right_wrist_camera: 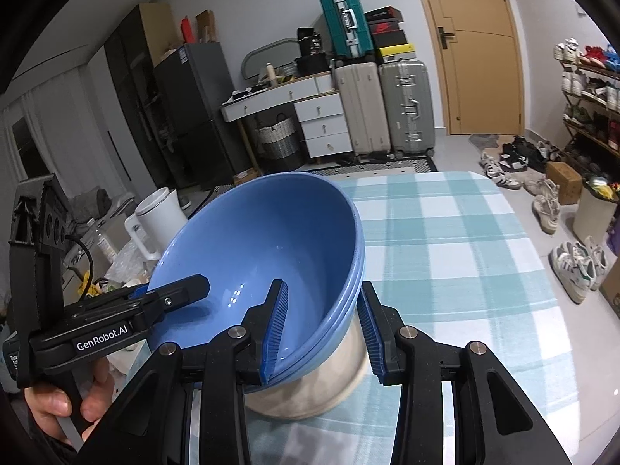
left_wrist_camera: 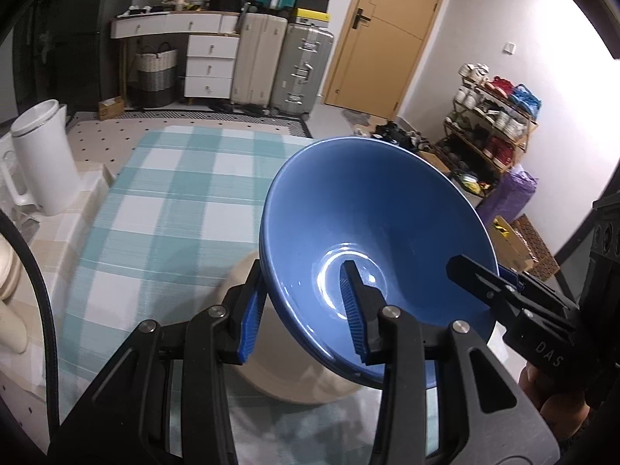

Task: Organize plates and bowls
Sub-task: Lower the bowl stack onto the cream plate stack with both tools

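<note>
- Blue bowl [left_wrist_camera: 372,240] is tipped up above a beige bowl [left_wrist_camera: 294,379] on the checked tablecloth [left_wrist_camera: 162,201], near edge of the table.
- Left gripper [left_wrist_camera: 306,310] straddles the bowl's left rim, one finger inside, one outside, looks clamped on.
- Right gripper [right_wrist_camera: 323,333] does the same on the right rim.
- White jug [left_wrist_camera: 42,155] sits far left.

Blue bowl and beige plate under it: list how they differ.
The blue bowl is deep and steep-walled; the beige plate is shallow and flat. The bowl is glossy blue, the plate a matte cream. The bowl sits tilted with the fingers of both the left gripper and right gripper astride its rim; the plate lies level on the checked cloth, untouched. Both are round tableware.
</note>
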Demonstrator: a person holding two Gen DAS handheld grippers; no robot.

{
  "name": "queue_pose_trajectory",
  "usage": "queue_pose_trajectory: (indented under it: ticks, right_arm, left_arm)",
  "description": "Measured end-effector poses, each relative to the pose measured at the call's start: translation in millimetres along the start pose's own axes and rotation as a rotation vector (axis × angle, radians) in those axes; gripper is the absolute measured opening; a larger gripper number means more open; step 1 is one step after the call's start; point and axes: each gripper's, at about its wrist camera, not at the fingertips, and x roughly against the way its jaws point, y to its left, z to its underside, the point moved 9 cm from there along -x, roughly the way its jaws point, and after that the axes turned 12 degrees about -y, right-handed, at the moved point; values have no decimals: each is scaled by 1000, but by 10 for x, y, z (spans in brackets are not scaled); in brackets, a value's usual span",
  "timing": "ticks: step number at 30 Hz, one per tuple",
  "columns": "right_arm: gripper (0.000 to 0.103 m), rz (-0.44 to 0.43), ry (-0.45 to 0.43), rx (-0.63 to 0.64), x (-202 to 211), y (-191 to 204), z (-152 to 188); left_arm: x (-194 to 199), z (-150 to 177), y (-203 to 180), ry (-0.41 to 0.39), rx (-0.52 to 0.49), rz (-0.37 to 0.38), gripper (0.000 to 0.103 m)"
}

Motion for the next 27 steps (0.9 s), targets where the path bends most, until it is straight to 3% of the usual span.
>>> queue_pose_trajectory:
  ticks: [14,27]
  right_arm:
    - [38,-39,53,-12,-568,197,168]
    - [38,-25,87,-27,-924,-30,307]
  left_arm:
    - [-416,77,384,38,-10,-68,35]
    - [-1046,308,517,89,-1,-71,35]
